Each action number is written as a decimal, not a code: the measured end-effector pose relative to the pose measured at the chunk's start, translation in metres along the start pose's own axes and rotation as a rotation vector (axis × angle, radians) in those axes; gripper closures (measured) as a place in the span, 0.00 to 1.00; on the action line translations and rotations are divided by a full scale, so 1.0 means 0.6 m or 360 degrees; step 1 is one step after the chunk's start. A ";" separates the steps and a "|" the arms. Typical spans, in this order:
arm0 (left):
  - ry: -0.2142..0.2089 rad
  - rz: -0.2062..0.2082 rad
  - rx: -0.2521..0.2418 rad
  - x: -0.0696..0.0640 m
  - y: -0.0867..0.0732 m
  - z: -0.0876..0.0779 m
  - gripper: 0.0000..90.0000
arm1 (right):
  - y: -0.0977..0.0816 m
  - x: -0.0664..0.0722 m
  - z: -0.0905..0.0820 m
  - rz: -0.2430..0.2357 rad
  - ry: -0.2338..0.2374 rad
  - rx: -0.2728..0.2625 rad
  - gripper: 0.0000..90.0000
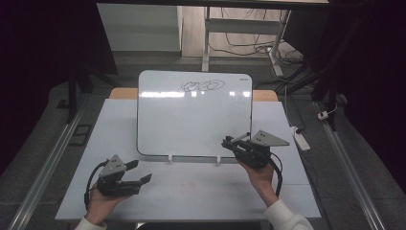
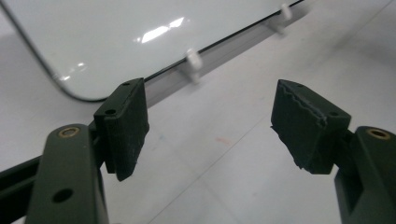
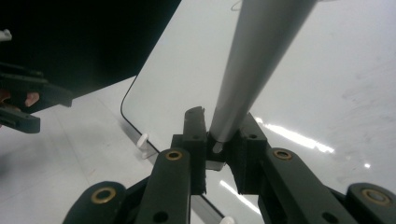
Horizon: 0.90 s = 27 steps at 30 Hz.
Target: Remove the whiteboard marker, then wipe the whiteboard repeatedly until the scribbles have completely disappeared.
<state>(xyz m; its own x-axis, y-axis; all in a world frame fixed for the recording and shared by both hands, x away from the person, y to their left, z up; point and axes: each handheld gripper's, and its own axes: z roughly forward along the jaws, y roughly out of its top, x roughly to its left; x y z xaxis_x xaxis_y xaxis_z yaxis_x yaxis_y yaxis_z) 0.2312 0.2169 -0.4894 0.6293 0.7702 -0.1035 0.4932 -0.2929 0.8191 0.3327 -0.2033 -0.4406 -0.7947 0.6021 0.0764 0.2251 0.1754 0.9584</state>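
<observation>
Right claw (image 3: 223,140) clamped tight on a grey marker (image 3: 254,60), jaws pinching its bottom end, long body sticking up and out toward the whiteboard (image 1: 194,112). Probably light and stiff, but smooth and round, so likely to slip or swing if held so near the end; better gripped closer to the middle. Seen from above, marker (image 1: 239,137) poking out of the right claw (image 1: 233,142) just in front of the board's lower right part, near but not touching as far as can be told. Black scribble (image 1: 201,86) up at the top of the board. Left claw (image 1: 141,173) wide open, holding nothing, low over the table (image 1: 191,191), well apart from the marker. Bare tabletop between its black pads (image 2: 126,126).
</observation>
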 end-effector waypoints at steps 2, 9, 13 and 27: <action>0.0019 0.0000 0.0004 0.005 -0.007 -0.003 0.31 | 0.001 -0.002 -0.003 -0.0002 -0.0010 -0.0009 0.86; 0.0033 -0.0023 0.0015 0.014 -0.013 0.001 0.30 | 0.002 -0.005 -0.006 -0.0013 -0.0038 -0.0034 0.86; 0.0032 -0.0016 0.0020 0.019 -0.011 0.007 0.29 | 0.011 -0.010 0.000 -0.0044 -0.0078 -0.0050 0.86; 0.0068 -0.0031 0.0003 0.037 -0.020 0.018 0.29 | 0.126 -0.071 0.109 -0.0003 -0.0250 -0.0198 0.86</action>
<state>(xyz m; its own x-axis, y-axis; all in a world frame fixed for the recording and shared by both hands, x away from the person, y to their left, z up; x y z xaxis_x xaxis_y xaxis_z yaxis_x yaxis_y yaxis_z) 0.2458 0.2314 -0.5074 0.5932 0.7994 -0.0953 0.5062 -0.2783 0.8163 0.4205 -0.1647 -0.3893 -0.6954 0.7175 0.0400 0.1444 0.0850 0.9859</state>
